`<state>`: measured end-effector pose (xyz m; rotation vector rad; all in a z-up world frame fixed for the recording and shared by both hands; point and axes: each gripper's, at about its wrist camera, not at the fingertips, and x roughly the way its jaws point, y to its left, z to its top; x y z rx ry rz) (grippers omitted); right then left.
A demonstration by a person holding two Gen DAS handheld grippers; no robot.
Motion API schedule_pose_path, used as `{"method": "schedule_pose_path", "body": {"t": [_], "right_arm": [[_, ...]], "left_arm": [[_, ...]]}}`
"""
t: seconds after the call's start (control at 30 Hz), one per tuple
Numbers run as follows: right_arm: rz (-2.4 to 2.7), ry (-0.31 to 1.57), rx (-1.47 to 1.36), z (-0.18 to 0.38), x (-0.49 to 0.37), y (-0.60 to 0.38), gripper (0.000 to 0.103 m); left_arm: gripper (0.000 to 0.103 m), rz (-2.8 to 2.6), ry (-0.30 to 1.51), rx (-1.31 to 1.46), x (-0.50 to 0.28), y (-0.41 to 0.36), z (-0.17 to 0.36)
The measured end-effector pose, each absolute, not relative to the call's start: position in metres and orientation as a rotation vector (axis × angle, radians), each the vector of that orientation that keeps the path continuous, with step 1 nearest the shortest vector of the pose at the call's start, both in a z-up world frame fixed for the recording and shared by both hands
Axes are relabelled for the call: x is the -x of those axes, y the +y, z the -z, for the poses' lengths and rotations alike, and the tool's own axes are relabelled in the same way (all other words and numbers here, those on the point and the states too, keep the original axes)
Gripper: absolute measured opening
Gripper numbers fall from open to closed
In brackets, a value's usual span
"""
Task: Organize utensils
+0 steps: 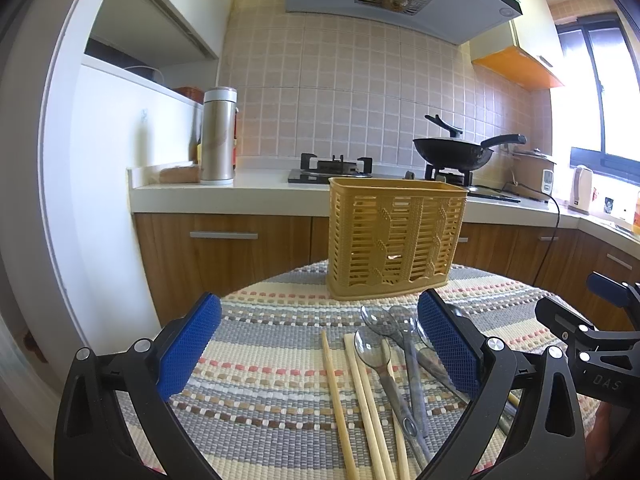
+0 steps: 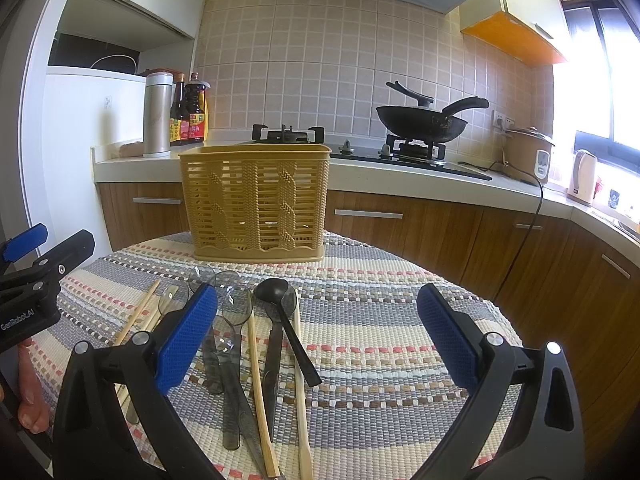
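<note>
A tan slatted utensil basket (image 1: 394, 238) (image 2: 256, 206) stands upright at the far side of the striped woven mat (image 1: 260, 360) (image 2: 380, 320). In front of it lies a loose pile: wooden chopsticks (image 1: 338, 404) (image 2: 258, 380), clear plastic spoons (image 1: 374, 350) (image 2: 236, 308) and black spoons (image 2: 280, 312). My left gripper (image 1: 320, 348) is open and empty above the mat, left of the pile's middle. My right gripper (image 2: 318, 340) is open and empty, with the black spoons between its fingers' line. Each gripper shows at the edge of the other's view.
Behind the table runs a kitchen counter (image 2: 400, 180) with a steel flask (image 1: 218, 136), sauce bottles (image 2: 192, 110), a gas hob with a black wok (image 2: 424, 120), a rice cooker (image 2: 528, 152) and a kettle (image 2: 584, 176). Wooden cabinets stand below.
</note>
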<state>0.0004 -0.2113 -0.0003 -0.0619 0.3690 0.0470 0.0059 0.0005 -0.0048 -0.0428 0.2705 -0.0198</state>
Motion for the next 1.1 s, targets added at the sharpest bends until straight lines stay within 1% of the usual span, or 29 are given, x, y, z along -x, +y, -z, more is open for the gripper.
{"method": "schedule_pose_path", "body": {"t": [0.2,0.33,0.43,0.5,0.6,0.67,0.7,0.73,0.77,0.8,0.87,0.9,0.97,1.0,1.03,1.07,1.1], "right_arm": [[-0.03,0.376,0.063,0.0,-0.002,-0.212,0.095],[-0.032,0.402,0.046,-0.003,-0.006,-0.219,0.096],[-0.028,0.451,0.049,-0.011,-0.016,-0.223,0.096],[-0.024,0.481,0.071,-0.017,-0.024,-0.223,0.096],[-0.057,0.57,0.106,-0.026,-0.045,-0.222,0.096],[-0.1,0.634,0.103,-0.03,-0.06,-0.224,0.095],[-0.111,0.669,0.105,-0.031,-0.069,-0.225,0.095],[-0.125,0.7,0.105,-0.032,-0.078,-0.227,0.091],[-0.14,0.729,0.104,-0.032,-0.085,-0.227,0.085],[-0.157,0.765,0.1,-0.031,-0.094,-0.228,0.082],[-0.196,0.843,0.094,-0.027,-0.111,-0.229,0.072],[-0.211,0.877,0.1,-0.023,-0.118,-0.228,0.069],[-0.246,0.958,0.116,-0.012,-0.131,-0.223,0.055],[-0.272,0.993,0.112,-0.006,-0.136,-0.221,0.051],[-0.289,1.016,0.108,-0.002,-0.14,-0.22,0.043],[-0.315,1.049,0.1,0.004,-0.145,-0.218,0.039],[-0.334,1.076,0.091,0.009,-0.149,-0.215,0.037]], "left_arm": [[0.096,0.039,0.298,0.083,-0.008,0.008,0.005],[0.095,0.1,0.444,0.196,-0.029,0.035,0.003],[0.089,0.14,0.586,0.19,-0.053,0.051,0.0],[0.08,0.173,0.675,0.169,-0.068,0.055,0.001],[0.073,0.239,0.809,0.154,-0.089,0.056,0.01],[0.063,0.292,0.901,0.16,-0.103,0.053,0.02],[0.061,0.311,0.933,0.159,-0.108,0.05,0.025],[0.06,0.318,0.97,0.144,-0.115,0.046,0.03],[0.053,0.31,0.991,0.119,-0.119,0.041,0.035],[0.049,0.303,1.009,0.091,-0.122,0.036,0.039],[0.047,0.305,1.045,0.048,-0.13,0.028,0.046],[0.043,0.306,1.061,0.038,-0.134,0.026,0.05],[0.036,0.31,1.096,0.014,-0.139,0.019,0.056],[0.036,0.305,1.1,-0.003,-0.14,0.017,0.058],[0.035,0.299,1.098,-0.03,-0.141,0.013,0.059],[0.033,0.294,1.1,-0.046,-0.141,0.011,0.06],[0.029,0.286,1.1,-0.061,-0.142,0.009,0.061]]}}
